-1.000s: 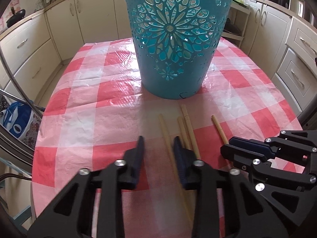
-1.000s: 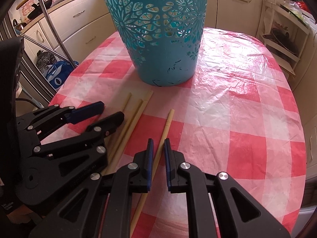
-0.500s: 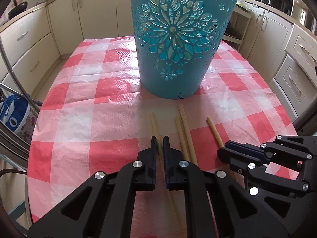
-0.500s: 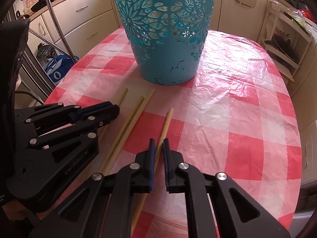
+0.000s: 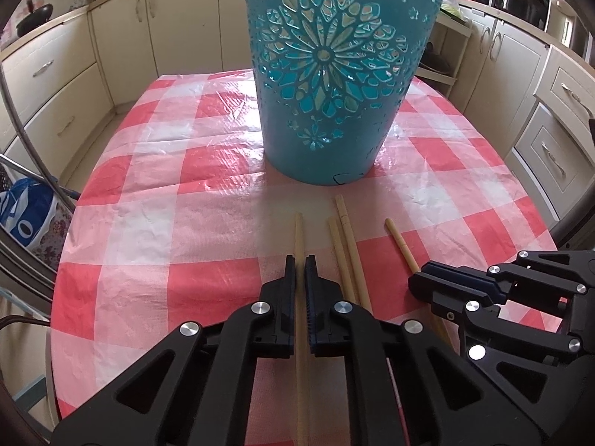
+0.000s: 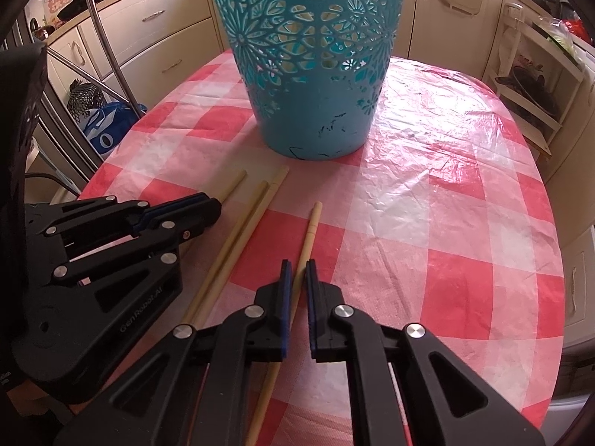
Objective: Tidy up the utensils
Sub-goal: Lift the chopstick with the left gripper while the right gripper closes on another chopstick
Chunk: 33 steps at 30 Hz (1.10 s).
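The left hand-held gripper [image 5: 300, 260] is pressed together on the leftmost chopstick [image 5: 299, 230], which runs straight between its two pads and points toward 12 o'clock, its far tip ending short of the teal cut-out basket [image 5: 334, 85]. The right hand-held gripper [image 6: 296, 264] is likewise pinching the rightmost chopstick [image 6: 311, 228], whose shaft passes between its pads and leans slightly toward 1 o'clock in the right wrist view. Both chopsticks lie low on the red-and-white checked surface [image 5: 178, 223]; whether they are lifted clear of it I cannot tell.

Between the two held sticks lies a pair of chopsticks [image 5: 346, 245], side by side and touching, free of either hand-held gripper. From the left one they sit at about 2 o'clock, just beside its right finger; from the right one they sit at about 10 o'clock. The basket stands upright on the surface at 12 o'clock from both, near the far tips of the chopsticks but apart from them.
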Tool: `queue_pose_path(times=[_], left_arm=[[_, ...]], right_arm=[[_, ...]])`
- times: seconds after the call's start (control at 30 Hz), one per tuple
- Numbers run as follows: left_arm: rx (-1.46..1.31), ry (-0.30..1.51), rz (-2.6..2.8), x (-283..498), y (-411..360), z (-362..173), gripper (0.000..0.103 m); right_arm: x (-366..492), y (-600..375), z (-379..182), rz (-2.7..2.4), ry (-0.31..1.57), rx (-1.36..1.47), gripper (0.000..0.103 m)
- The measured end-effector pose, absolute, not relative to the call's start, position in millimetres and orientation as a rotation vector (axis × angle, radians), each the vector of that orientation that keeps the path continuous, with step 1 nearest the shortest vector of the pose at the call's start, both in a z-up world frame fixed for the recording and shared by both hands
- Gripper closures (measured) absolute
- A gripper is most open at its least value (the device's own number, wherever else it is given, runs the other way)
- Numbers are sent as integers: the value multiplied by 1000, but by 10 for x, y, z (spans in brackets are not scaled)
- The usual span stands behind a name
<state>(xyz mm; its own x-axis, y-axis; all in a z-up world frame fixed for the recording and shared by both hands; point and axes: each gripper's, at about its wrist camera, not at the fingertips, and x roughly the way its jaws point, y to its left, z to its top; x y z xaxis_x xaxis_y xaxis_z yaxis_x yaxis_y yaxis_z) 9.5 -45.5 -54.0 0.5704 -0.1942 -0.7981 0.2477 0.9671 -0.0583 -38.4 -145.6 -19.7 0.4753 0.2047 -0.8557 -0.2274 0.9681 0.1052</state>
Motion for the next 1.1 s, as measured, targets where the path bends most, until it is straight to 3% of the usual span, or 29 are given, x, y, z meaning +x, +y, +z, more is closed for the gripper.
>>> queue_pose_path(times=[1.1], left_arm=[[79,889,-245,-92,-450,-322,98]], right_arm=[[-421,-1441,-191,265,1035,-46,96]])
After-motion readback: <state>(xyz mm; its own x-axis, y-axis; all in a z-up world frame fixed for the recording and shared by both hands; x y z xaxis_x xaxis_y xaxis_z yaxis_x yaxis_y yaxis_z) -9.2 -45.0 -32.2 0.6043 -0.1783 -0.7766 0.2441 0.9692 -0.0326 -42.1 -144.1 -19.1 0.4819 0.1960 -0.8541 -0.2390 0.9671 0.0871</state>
